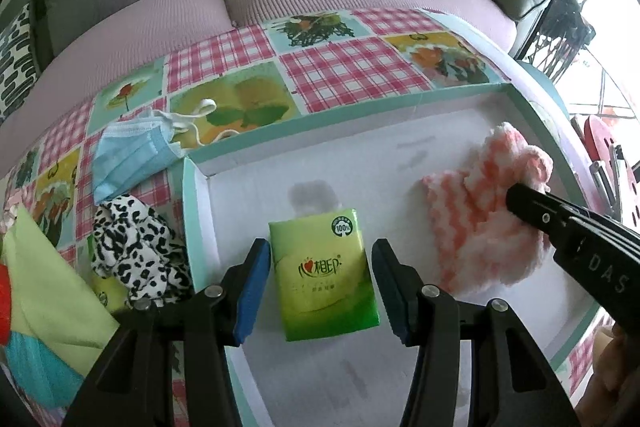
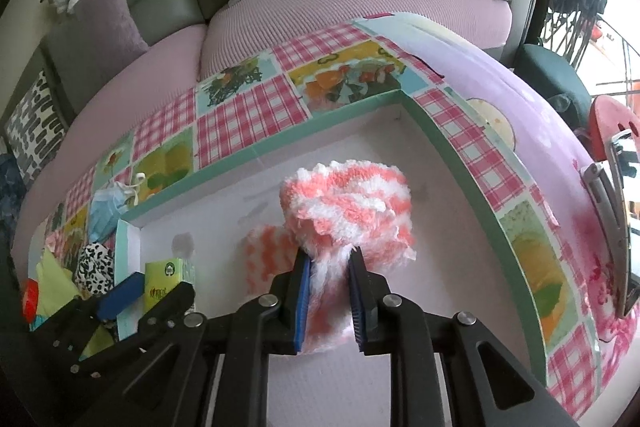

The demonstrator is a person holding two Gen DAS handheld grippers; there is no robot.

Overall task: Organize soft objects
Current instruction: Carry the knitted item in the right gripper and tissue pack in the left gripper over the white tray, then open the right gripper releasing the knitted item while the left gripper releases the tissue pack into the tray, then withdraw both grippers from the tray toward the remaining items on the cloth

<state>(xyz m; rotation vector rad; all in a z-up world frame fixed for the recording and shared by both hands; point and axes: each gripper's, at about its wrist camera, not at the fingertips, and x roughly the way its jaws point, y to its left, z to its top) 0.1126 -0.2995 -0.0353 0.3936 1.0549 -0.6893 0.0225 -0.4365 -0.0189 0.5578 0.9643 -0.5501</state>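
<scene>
Sorting is under way: soft things are going into the tray [image 1: 404, 97], a shallow white box with a teal rim that sits on the checked cloth [image 1: 352, 67].

The right gripper [image 2: 329, 297] is clamped on the pink-and-white sock [image 2: 348, 211], its blue pads [image 2: 303, 303] squeezing a fold of the fluffy fabric. The sock bunches up above the jaws and hangs over the tray floor toward the tray's far right corner. A second piece of the same striped fabric lies flat on the floor just beside it. From the left wrist view, the same sock [image 1: 480, 203] spreads along the tray's right side.

The left gripper [image 1: 320, 291] is spread wide, its pads on either side of the tissue pack [image 1: 324, 275] without touching it. The green pack lies flat on the tray floor near the left wall.

Outside the tray, beyond its left edge, a blue mask [image 1: 128, 159] and a spotted cloth [image 1: 136, 247] lie on the checked cloth, with a yellow-green cloth [image 1: 52, 291] nearer the camera.

By my judgement the step in hand is placing the sock. The next move calls for lowering it to the floor by its mate and parting the jaws cleanly, since the fluff may cling to the pads. The left gripper is then free to fetch the mask or spotted cloth.
</scene>
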